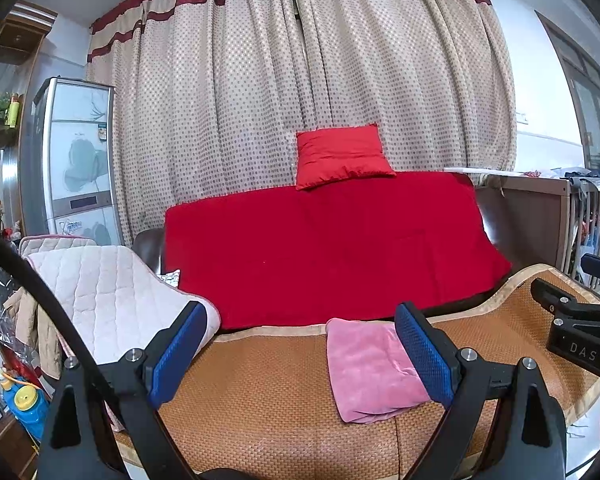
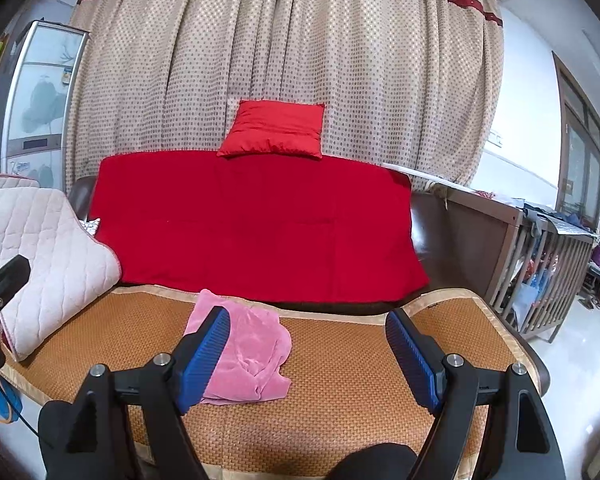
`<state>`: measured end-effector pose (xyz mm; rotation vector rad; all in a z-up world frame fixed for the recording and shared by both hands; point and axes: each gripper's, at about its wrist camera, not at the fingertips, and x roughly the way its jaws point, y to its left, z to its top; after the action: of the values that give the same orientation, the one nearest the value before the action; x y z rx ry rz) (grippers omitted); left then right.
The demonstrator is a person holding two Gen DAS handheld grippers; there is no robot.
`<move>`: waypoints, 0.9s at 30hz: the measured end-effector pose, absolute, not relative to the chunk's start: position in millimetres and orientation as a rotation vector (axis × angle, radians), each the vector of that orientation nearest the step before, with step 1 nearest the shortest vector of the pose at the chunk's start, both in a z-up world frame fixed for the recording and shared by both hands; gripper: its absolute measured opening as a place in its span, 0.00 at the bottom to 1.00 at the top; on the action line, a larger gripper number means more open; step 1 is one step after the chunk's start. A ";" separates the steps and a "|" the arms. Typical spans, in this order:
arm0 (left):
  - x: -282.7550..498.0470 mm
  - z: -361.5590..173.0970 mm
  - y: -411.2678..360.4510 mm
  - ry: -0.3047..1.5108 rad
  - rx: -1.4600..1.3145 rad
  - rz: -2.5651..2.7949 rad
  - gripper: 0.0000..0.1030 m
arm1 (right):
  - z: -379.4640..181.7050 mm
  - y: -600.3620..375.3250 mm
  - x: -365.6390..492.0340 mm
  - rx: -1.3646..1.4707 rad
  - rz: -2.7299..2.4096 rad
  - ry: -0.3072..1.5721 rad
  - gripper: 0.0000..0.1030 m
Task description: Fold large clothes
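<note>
Both grippers spread wide, nothing pinched.
Left gripper [image 1: 300, 356] and right gripper [image 2: 308, 354] hover over the woven mat [image 2: 340, 412]; pink garment [image 2: 244, 352] lies folded on it, apparently clear of the pads, near the red blanket [image 2: 256, 224].

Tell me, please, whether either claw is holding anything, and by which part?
Nothing is held: the left claw and right claw are open above the folded pink garment.
</note>
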<state>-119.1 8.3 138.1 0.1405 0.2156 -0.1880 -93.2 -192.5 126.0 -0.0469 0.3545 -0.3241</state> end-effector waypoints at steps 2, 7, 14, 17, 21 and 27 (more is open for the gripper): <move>-120.4 137.4 8.3 0.213 0.143 -0.187 0.92 | 126.3 -193.3 -93.3 -0.046 -0.323 0.354 0.81; -120.2 137.1 7.4 0.214 0.149 -0.194 0.92 | 126.1 -194.0 -94.0 -0.040 -0.319 0.352 0.81; -121.9 135.6 6.7 0.218 0.152 -0.200 0.92 | 124.8 -191.3 -94.1 -0.043 -0.314 0.356 0.81; -121.6 135.5 6.7 0.222 0.152 -0.204 0.92 | 124.6 -191.4 -93.9 -0.042 -0.315 0.357 0.81; -121.0 135.4 7.1 0.228 0.148 -0.209 0.92 | 124.9 -191.1 -93.7 -0.043 -0.314 0.358 0.81; -120.2 135.9 6.4 0.227 0.147 -0.209 0.92 | 124.3 -190.3 -93.7 -0.044 -0.311 0.359 0.81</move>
<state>-120.2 6.4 135.9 0.1473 0.2275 -0.2092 -93.7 -190.3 124.3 -0.0435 0.3588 -0.3112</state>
